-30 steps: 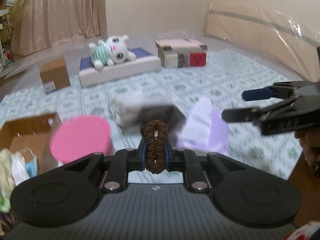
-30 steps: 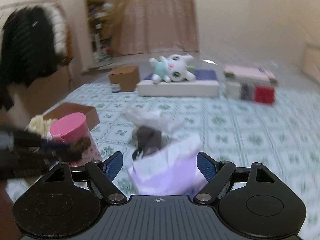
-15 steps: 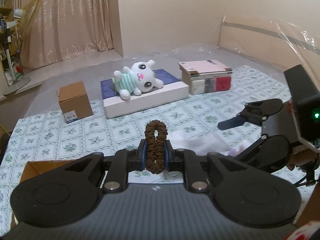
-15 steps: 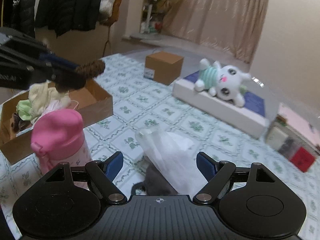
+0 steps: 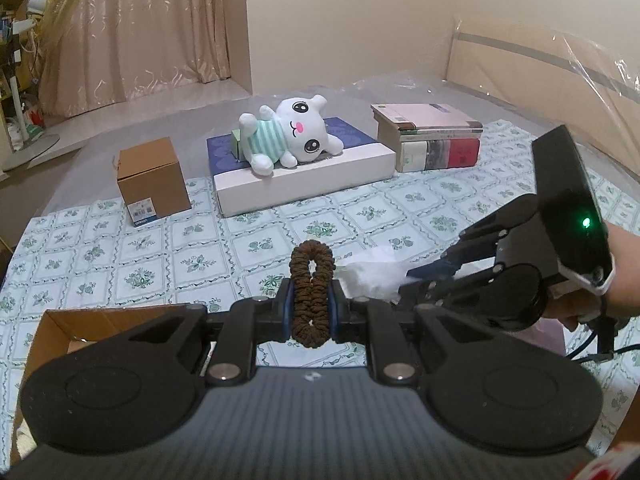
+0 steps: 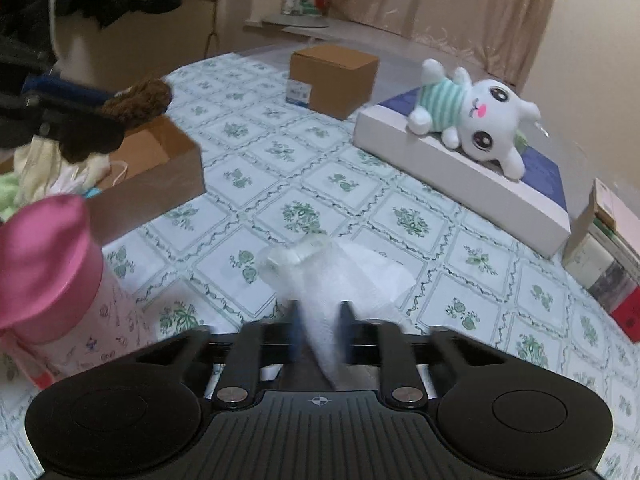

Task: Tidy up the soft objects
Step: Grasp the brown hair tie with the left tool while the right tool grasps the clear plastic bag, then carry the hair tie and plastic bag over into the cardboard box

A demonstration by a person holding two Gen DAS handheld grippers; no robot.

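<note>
We carry two soft things over the patterned desk. The open cardboard box of soft items lies near left, just under our left gripper, whose jaws clamp the brown scrunchie, loop upright. Our right gripper is closing its jaws on the white tissue, farther from the box.

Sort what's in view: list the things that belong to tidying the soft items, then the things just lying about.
Job:
- brown scrunchie, clamped in left gripper
- white tissue, right gripper closing on it
- open cardboard box holding soft items
- plush toy

Lying about:
- closed brown box
- books
- pink bottle
</note>
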